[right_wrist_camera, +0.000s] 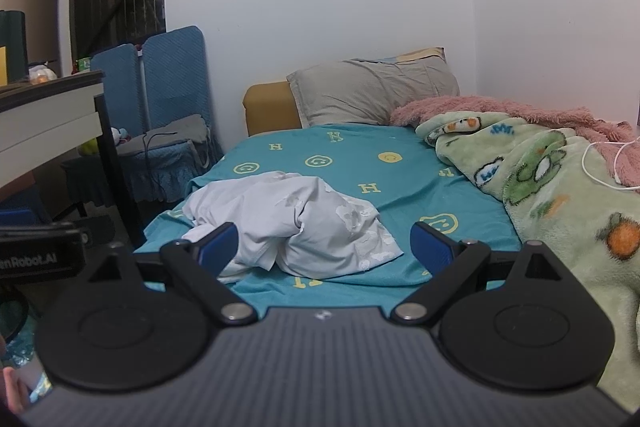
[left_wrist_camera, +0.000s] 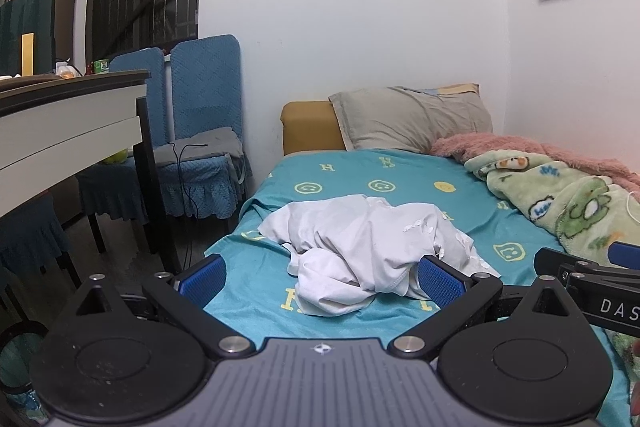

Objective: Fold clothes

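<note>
On teal sheet (left_wrist_camera: 344, 163) lies crumpled white shirt (left_wrist_camera: 368, 247), w/ left gripper (left_wrist_camera: 322, 277) & right gripper (right_wrist_camera: 324, 247) both spread wide, holding nothing.

Each gripper, the left gripper (left_wrist_camera: 322, 277) and the right gripper (right_wrist_camera: 324, 245), is built of black linkage arms pinned with silver round screws to a ribbed grey body flanked by two black discs. Blue ribbed pads (left_wrist_camera: 438, 279) are fitted to the fingers. White lettering is printed on the black housings.
</note>
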`<act>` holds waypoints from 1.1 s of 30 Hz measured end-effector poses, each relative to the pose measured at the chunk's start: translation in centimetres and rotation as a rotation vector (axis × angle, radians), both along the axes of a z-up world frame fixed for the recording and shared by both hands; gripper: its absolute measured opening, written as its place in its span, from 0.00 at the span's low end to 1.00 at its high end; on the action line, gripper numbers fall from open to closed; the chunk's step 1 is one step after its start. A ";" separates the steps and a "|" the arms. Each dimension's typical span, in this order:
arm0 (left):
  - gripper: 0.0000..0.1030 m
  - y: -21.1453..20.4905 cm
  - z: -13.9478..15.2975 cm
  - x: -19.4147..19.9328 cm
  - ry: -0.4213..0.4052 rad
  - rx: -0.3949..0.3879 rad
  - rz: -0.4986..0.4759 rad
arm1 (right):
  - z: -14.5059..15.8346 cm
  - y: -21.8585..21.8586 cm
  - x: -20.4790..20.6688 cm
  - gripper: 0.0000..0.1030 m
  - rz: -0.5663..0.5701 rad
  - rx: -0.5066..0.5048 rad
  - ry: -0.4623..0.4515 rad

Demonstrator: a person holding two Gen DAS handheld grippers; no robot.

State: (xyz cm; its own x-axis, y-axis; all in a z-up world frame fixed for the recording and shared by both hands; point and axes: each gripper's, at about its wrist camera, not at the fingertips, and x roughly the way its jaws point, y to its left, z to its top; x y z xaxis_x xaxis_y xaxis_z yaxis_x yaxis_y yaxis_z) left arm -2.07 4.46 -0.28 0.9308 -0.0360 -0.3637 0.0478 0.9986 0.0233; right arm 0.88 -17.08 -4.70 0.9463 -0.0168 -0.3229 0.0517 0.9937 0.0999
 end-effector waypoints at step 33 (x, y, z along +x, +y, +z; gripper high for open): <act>1.00 -2.6 -2.4 2.5 0.013 -0.013 0.023 | 0.5 -0.9 0.1 0.91 -0.038 0.020 0.016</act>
State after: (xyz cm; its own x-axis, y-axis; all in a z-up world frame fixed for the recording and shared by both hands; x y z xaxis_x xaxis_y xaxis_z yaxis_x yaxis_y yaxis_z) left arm 0.45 1.86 -2.68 0.9268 -0.0195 -0.3751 0.0250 0.9996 0.0099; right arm 0.94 -17.95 -4.21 0.9399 -0.0460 -0.3383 0.0912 0.9887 0.1188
